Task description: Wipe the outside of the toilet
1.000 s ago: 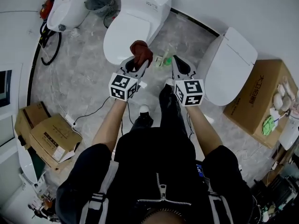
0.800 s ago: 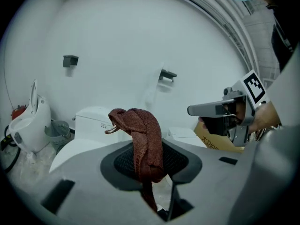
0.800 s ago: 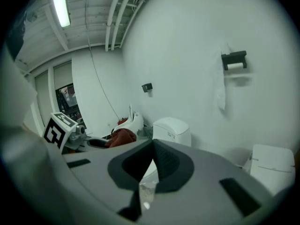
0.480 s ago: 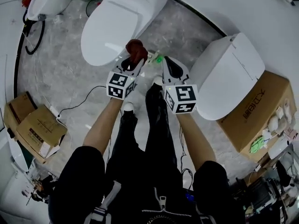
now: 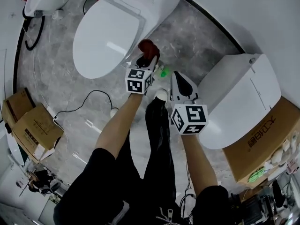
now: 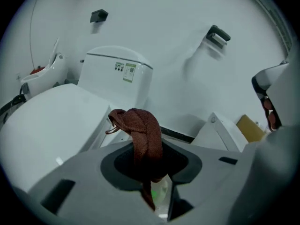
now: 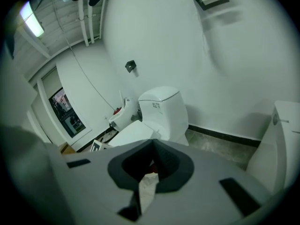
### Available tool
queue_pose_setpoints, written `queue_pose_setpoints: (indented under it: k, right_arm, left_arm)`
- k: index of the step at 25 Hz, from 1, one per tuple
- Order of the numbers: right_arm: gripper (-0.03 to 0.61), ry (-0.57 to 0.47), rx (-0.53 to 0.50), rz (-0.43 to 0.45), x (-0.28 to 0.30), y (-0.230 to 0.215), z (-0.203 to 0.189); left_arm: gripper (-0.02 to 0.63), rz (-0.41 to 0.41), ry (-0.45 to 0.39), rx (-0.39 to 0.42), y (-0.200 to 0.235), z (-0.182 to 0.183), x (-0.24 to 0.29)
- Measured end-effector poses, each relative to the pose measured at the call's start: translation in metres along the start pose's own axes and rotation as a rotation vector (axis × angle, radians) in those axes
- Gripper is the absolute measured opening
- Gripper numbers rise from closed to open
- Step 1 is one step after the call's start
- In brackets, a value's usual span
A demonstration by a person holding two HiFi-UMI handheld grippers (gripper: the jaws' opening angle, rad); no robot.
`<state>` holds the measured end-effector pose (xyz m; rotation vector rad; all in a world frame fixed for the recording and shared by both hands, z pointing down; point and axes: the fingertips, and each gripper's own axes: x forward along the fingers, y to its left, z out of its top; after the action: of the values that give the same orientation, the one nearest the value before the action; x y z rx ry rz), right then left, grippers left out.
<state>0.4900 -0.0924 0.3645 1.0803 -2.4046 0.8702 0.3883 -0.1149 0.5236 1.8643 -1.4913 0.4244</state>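
Rust-brown cloth (image 5: 148,48) stands bunched out of my left tongs (image 5: 150,60), which are clamped on its lower end, just beside the side of the white toilet (image 5: 105,36), whose lid is down. My right tongs (image 5: 176,77) are closed on nothing, held above the grey marble floor (image 5: 197,36) between that toilet and a second toilet (image 5: 239,97).

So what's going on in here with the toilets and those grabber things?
A person is holding a two-jaw gripper in each hand. The left gripper is clamped on a reddish-brown cloth, held right at the side of the white toilet, whose lid is down. Whether the cloth touches the toilet can't be told. The right gripper hangs beside the left one, shut and empty.
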Motion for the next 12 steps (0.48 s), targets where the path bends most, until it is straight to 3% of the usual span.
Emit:
queue_pose_setpoints:
  k: [3, 12]
  right_arm:
    - [0.003, 0.006, -0.007, 0.006, 0.023, -0.014, -0.017]
    - [0.003, 0.018, 0.004, -0.007, 0.059, -0.019, -0.07]
  left_arm:
    - [0.117, 0.016, -0.037, -0.04, 0.016, -0.011, 0.035]
    - [0.112, 0.024, -0.098, -0.058, 0.055, -0.043, 0.102]
